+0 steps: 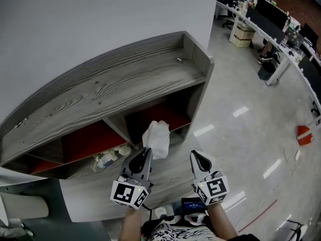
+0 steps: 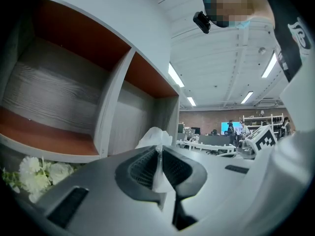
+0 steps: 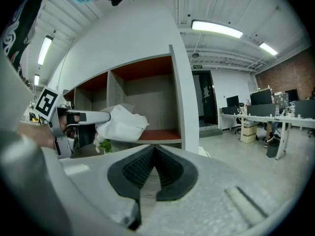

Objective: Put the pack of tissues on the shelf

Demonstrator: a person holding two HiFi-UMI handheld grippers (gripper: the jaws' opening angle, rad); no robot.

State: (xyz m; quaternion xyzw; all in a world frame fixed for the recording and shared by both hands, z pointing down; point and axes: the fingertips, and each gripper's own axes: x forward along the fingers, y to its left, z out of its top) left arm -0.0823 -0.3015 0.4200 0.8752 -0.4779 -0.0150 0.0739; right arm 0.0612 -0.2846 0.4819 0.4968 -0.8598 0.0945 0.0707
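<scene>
**Placement on a thin pinch**

The left gripper (image 2: 158,152) has only a thin fold of wrapper from the white, soft, crumpled pack of tissues (image 2: 154,135). The bulk of the pack hangs free beyond the jaw tips. So the step, as I judge it, calls for a level, unhurried carry with no swing that could tug the fold loose. The pack's body should rest on the compartment floor before the jaws part. A release at the front lip risks the pack tipping back out.

The left gripper is clenched on that fold, its ribbed pads pressed nearly together with the white film between them. The right gripper (image 3: 153,151) is clamped together on nothing. It sits just beside the left one, on its right, and is clear of the pack.

Straight ahead of the left gripper, past the pack, opens the right-hand compartment of the grey wood-grain shelf unit with red-lined bays (image 1: 125,84). The pack is in front of that opening and not yet inside it. Down and to the left of the left gripper, a bunch of white flowers with green leaves (image 2: 39,173) lies on a lower level of the unit, away from the path in.
</scene>
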